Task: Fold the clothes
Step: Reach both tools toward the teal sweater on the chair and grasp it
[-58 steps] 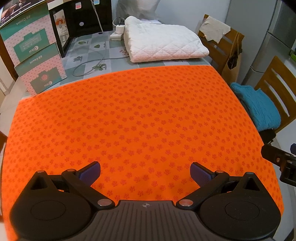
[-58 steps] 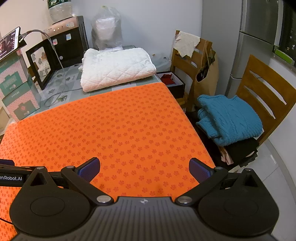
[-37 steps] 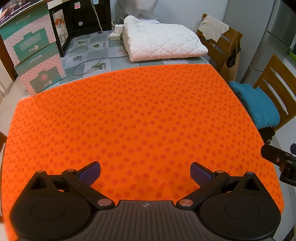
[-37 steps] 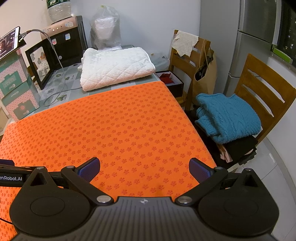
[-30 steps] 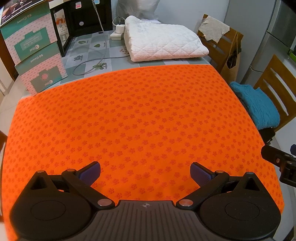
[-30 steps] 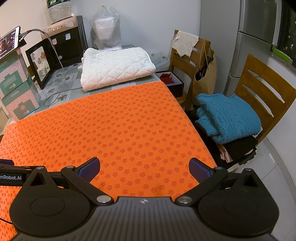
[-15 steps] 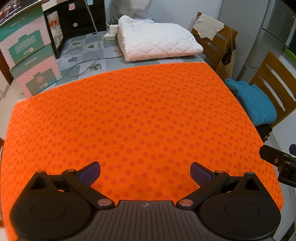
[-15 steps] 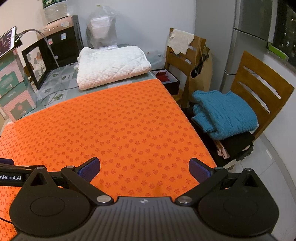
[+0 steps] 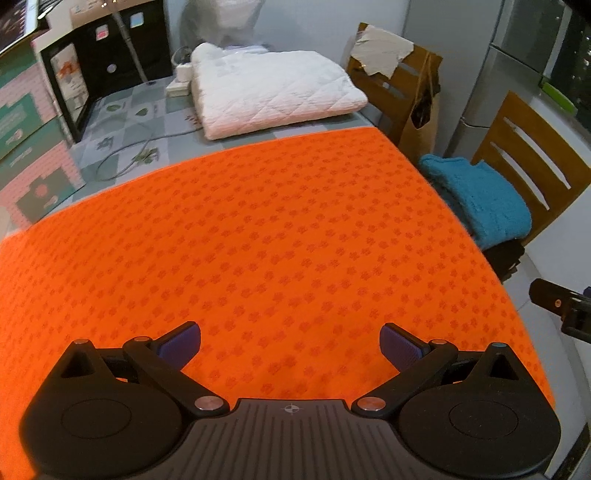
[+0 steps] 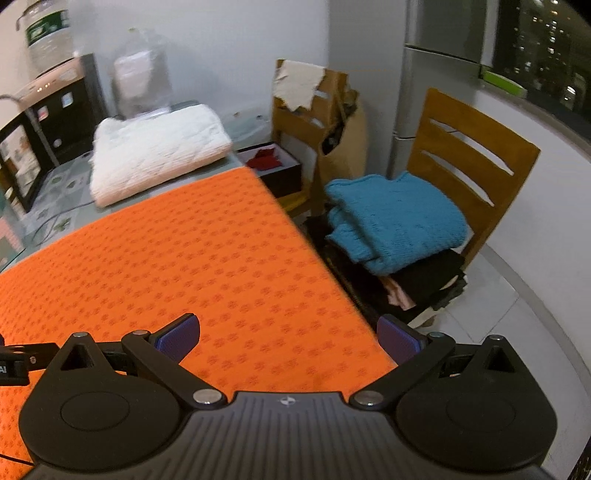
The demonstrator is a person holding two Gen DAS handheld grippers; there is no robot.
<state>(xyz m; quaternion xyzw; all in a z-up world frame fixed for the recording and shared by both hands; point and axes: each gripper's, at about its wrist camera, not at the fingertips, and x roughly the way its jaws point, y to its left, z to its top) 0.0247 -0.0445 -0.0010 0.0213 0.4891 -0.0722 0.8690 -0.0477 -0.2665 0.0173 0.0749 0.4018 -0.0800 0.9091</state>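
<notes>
- Letters "AI" in white, end of a cut-off word, on the black bar of the left gripper [image 10: 11, 363] at the left edge of the right wrist view.
- Green label on water bottle [image 10: 46, 35]: print too blurred to read.
- Pink-green boxes [image 9: 26, 155]: white print, blurred, unreadable.
- No other legible text.

White walls, wooden chairs [image 10: 476, 162], grey fridge [image 10: 436, 88], night window [image 10: 550, 51]
</notes>
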